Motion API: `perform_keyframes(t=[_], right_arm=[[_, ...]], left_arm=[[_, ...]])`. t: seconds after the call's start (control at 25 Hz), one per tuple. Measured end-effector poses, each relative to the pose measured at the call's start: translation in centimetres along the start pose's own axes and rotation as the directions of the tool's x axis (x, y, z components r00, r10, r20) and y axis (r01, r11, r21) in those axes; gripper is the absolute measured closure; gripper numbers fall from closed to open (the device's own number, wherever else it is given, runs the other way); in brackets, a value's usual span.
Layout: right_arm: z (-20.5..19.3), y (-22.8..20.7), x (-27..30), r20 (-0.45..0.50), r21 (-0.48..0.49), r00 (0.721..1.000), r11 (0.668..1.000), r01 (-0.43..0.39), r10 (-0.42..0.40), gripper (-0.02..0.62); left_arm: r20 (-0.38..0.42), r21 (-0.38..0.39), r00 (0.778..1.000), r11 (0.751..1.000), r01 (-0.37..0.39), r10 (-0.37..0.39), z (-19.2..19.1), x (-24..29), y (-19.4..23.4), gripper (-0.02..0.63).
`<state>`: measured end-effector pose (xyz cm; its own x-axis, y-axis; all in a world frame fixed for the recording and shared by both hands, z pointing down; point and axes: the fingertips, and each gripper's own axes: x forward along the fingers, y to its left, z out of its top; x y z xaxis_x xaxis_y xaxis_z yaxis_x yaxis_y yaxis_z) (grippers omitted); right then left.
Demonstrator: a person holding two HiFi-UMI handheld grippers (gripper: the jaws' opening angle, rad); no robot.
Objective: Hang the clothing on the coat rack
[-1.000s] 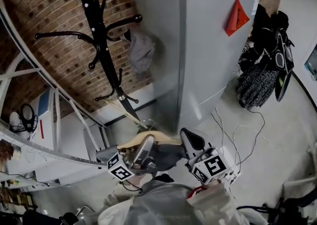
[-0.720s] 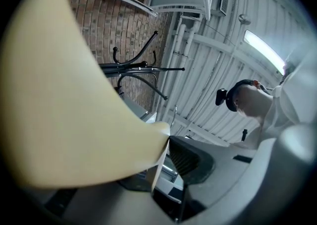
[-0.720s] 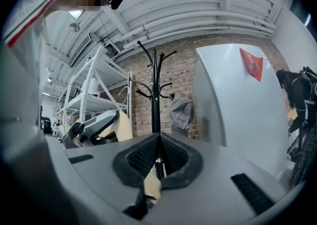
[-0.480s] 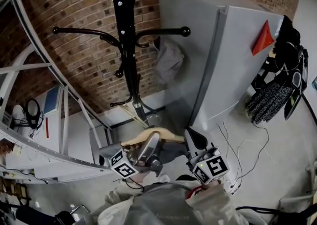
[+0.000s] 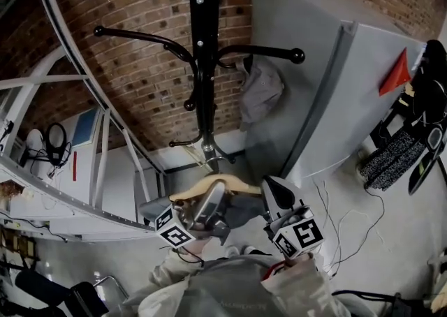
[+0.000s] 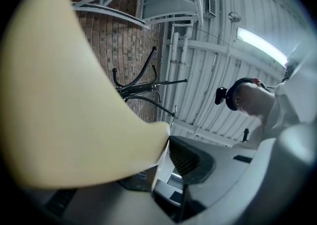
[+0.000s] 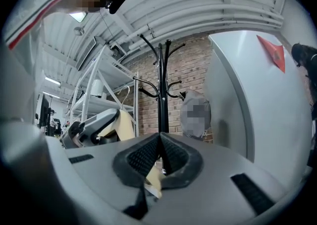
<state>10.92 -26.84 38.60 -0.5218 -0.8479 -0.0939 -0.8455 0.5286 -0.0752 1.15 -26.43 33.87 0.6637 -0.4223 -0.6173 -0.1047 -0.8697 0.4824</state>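
Both sets of jaws are gripping the wooden hanger [image 5: 208,186]: left gripper [image 5: 214,195] on its broad shoulder, right gripper [image 5: 272,191] pinching its end. The clothing [image 5: 241,211] is hanging beneath, lower centre, under the coat rack [image 5: 202,64]. I am watching for the hanger twisting in the jaws and its hook missing the peg.

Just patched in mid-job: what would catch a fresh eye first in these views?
The black coat rack stands centre frame against the brick wall, with a grey garment hanging by its right-hand arm. Below it, the pale wooden hanger is held between the left claw and right claw, each closed on one end. A tall grey cabinet with a red triangle fills the right side.
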Motion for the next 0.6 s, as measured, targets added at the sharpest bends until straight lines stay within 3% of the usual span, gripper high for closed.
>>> perform_keyframes(t=[0.6], right_arm=[[2.3,-0.2,3.1,0.044,-0.018,0.994,0.995,-0.103,0.103,0.572]], left_arm=[[0.089,0.058,0.996,0.998,-0.033,0.028,4.5,1.5,1.5,0.497]])
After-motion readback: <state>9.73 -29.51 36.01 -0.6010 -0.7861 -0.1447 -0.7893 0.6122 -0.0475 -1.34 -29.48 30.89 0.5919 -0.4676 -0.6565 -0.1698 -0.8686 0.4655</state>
